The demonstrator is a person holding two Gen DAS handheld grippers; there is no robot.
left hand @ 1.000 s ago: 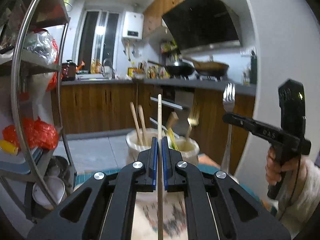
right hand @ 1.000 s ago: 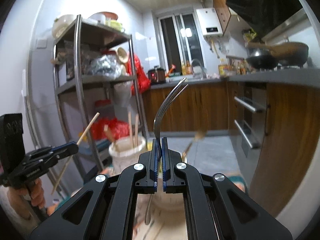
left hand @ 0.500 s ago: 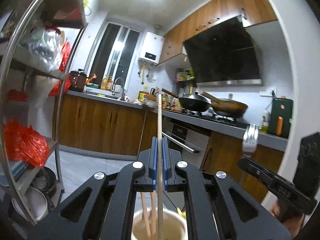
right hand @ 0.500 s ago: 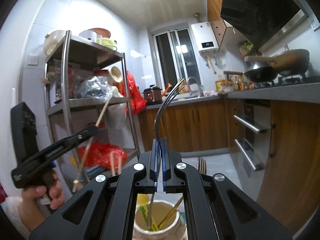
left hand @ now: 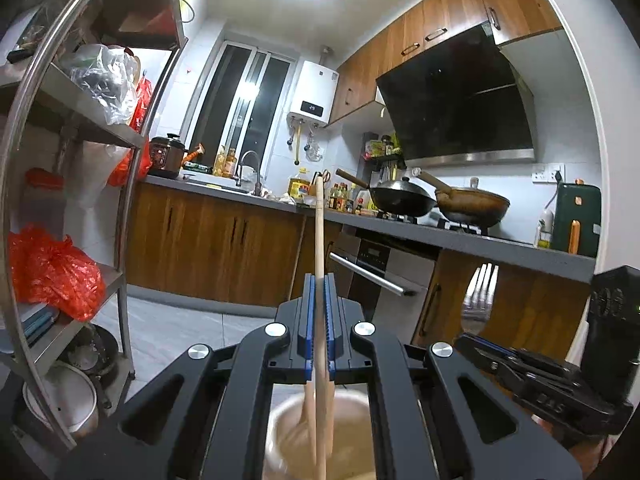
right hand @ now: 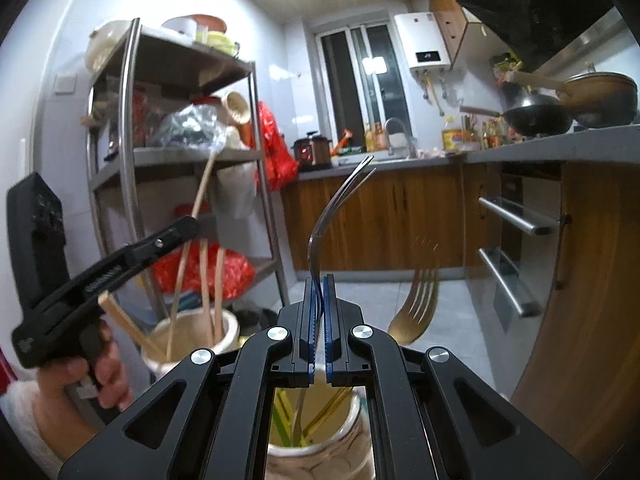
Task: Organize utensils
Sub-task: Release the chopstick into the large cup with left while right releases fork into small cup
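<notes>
The left black two-finger gripper with blue pads (left hand: 319, 328) is clamped on a long pale wooden chopstick (left hand: 319, 240). The chopstick's long axis runs straight along the fingers: its upper end points up and ahead of the pads, and its lower end drops behind them into a cream ceramic holder (left hand: 320, 436) directly beneath the gripper, where other wooden sticks stand blurred. From the right wrist view the same chopstick (right hand: 202, 188) leans slightly, top tilted to the right, its lower tip inside that holder (right hand: 192, 340).

The right black two-finger gripper with blue pads (right hand: 319, 320) is pinched closed around the handle of a silver metal fork (right hand: 334, 212). The fork stands nearly upright along the fingers; its neck curves so the tines point up and to the right, ahead of the pads. Its handle reaches down into a second cream ceramic holder (right hand: 320, 460) just below the gripper, beside a gold-coloured fork (right hand: 416, 304) leaning out to the right.
</notes>
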